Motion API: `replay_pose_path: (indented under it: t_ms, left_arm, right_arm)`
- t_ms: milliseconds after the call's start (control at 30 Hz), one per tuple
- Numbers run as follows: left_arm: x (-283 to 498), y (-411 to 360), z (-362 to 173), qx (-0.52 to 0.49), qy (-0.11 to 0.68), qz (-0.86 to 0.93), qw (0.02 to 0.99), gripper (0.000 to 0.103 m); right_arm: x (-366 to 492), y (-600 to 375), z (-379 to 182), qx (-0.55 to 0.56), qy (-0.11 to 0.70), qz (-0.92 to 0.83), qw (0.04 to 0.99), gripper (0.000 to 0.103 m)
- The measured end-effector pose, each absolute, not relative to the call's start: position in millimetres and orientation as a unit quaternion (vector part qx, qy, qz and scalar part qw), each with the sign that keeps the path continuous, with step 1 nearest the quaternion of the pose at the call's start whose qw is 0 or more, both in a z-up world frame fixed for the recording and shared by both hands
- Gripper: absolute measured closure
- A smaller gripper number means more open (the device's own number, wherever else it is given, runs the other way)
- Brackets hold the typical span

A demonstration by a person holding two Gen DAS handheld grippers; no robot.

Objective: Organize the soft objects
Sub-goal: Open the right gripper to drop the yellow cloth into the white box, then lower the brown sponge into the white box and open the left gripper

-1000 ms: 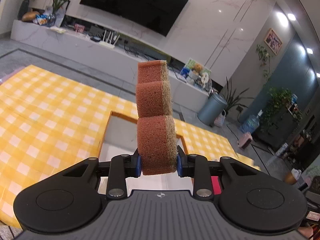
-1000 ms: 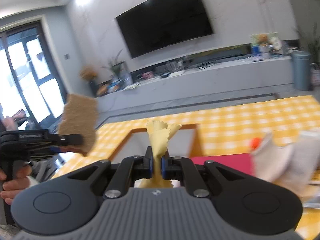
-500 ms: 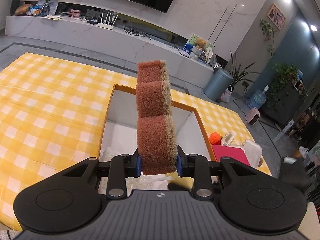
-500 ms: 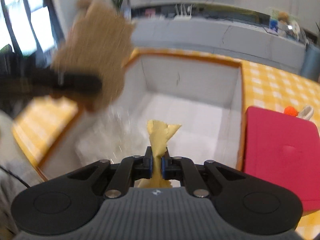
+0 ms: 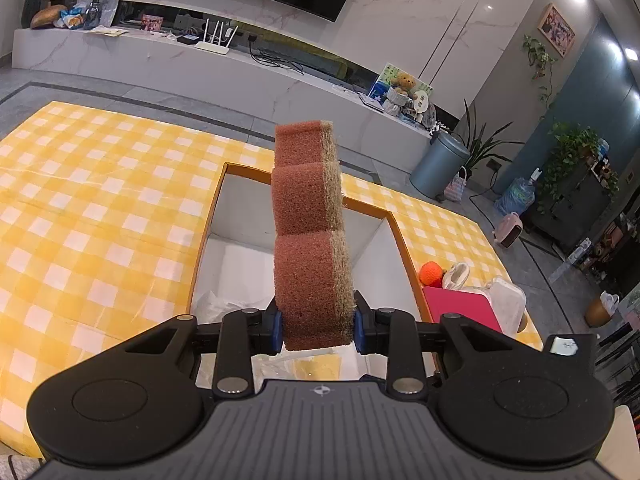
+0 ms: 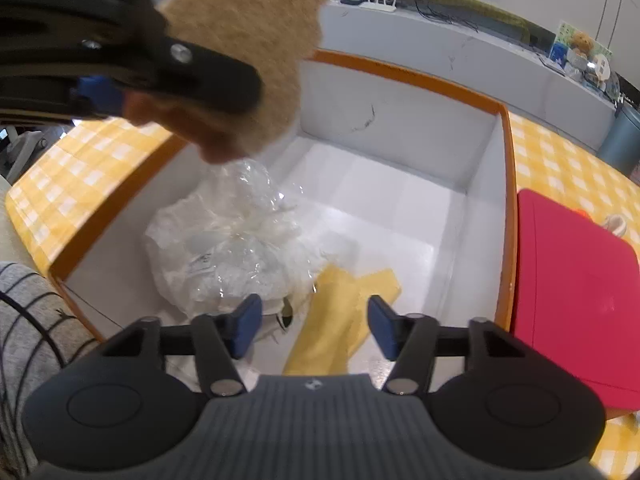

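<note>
my left gripper [image 5: 318, 326] pinches the sponge [image 5: 310, 236] upright above the box [image 6: 505, 184] — its lower end hidden behind my pads. my right gripper [image 6: 314, 322] is opening; the yellow cloth [image 6: 340, 320] lies loose between the jaws near the box's front edge, beside crumpled plastic [image 6: 232, 248].

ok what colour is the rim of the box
Orange, around white inner walls. The box rim shows best in the right wrist view.
</note>
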State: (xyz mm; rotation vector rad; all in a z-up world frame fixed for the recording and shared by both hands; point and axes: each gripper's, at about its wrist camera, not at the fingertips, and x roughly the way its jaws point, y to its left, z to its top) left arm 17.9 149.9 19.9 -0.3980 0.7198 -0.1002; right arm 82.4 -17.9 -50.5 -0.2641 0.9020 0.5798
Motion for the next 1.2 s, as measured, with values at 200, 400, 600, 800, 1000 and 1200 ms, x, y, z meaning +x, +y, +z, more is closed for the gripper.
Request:
replay_pose_path:
  t_ms: [200,400,600,800,1000,1200]
  left_arm:
    - [16.9,148.1,22.3,-0.189,0.342,-0.053,0.919,0.068]
    - [16.4,151.0,21.6,-0.195,0.342,-0.051,0.918,0.068]
    - [16.8,150.0,21.3,-0.199,0.344,-0.064,0.915,0.067]
    - [24.1,135.4,16.4,-0.194,0.375,-0.077,0.903,0.068]
    - [39.6,116.6,-3.1,-0.193,0.427,-0.110,0.876,0.067]
    - [51.6,104.5,-24.7,-0.204,0.468,-0.122,0.851,0.067]
  right_arm:
    - [74.0,-7.8,-40.5,-0.145,0.405,0.269,0.862,0.002]
    - [75.3,-21.2,-24.3,-0.119,0.389,0.271,0.872,0.003]
    - [73.6,-43.9,-11.1,-0.107,0.373,0.271,0.881,0.002]
    - [77.7,-70.1,-4.7,-0.103,0.366,0.242,0.893,0.002]
    - [78.0,-96.2,6.5,-0.077,0.335,0.206,0.916,0.002]
    - [79.5,-109.2,14.5,-0.039,0.319,0.186,0.929,0.002]
